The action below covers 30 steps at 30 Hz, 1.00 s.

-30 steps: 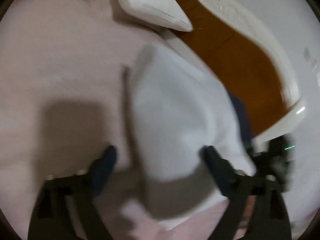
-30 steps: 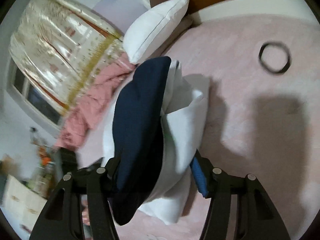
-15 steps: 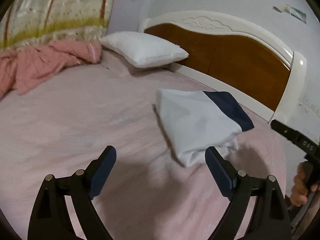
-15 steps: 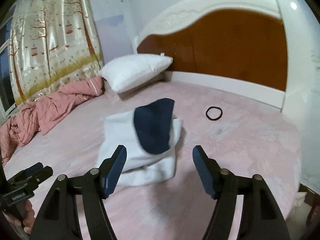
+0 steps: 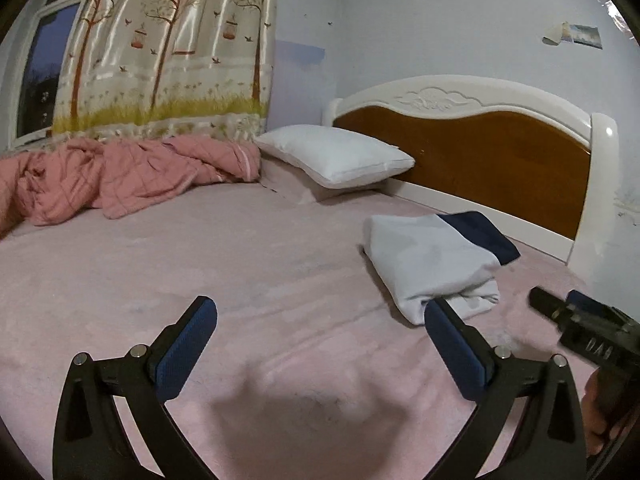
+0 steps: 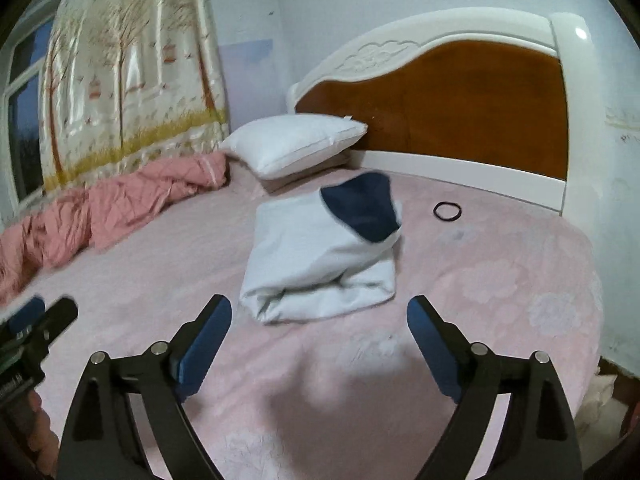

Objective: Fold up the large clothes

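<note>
**Item: folded garment, set down on bed**

Garment (image 6: 320, 256): white with a navy panel, folded into a compact bundle, lying free on the pink bed (image 6: 500, 280) near the headboard (image 6: 460, 96). Nothing touches it. The navy part faces the headboard; loose folded edges face the claws. Judged finished or nearly so: the bundle sits flat and holds its shape unaided.

Left claw (image 5: 320, 336): jaws opening, nothing between them, off to the garment's left and apart from it.

Right claw (image 6: 320, 332): jaws opening, nothing between them, just short of the bundle's near edge. Both look clear of the work, as suits a released item.

Around: hair tie (image 6: 447, 212) on the sheet beside the garment; pillow (image 6: 292, 144) against the headboard; pink quilt (image 5: 120, 176) bunched beneath the curtain (image 5: 160, 48), away from the folding area.
</note>
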Each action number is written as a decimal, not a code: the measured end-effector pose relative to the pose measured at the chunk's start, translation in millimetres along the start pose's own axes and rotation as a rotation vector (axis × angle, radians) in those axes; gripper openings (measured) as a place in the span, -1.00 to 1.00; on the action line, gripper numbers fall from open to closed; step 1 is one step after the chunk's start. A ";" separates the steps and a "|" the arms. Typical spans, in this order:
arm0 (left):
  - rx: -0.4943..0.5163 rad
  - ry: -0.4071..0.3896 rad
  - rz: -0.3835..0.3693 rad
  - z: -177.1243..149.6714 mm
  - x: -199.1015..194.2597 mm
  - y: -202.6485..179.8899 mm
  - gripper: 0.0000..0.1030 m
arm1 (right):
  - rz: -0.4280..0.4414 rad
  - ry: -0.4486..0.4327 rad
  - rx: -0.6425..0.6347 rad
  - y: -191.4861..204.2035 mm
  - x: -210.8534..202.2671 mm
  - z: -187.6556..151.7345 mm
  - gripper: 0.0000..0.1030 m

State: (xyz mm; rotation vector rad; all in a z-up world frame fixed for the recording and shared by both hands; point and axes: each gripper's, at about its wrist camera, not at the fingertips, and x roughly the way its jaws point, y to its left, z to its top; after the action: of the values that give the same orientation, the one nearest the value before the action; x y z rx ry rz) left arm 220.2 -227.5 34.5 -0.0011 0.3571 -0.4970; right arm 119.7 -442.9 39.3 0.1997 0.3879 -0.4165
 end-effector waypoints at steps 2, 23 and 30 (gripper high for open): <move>0.015 -0.004 0.017 -10.1 4.1 0.8 1.00 | -0.019 0.029 -0.029 6.3 6.1 -5.7 0.76; -0.104 0.030 0.076 -42.1 23.6 24.5 1.00 | -0.110 0.025 -0.129 21.2 19.6 -19.8 1.00; -0.061 0.019 0.057 -42.0 20.0 14.9 1.00 | -0.098 0.026 -0.146 25.0 18.6 -20.5 1.00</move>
State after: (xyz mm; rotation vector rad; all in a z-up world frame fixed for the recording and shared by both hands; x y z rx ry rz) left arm 229.4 -220.1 -13.0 -0.0449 0.3898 -0.4303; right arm 139.5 -421.6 15.9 0.0445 0.4526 -0.4806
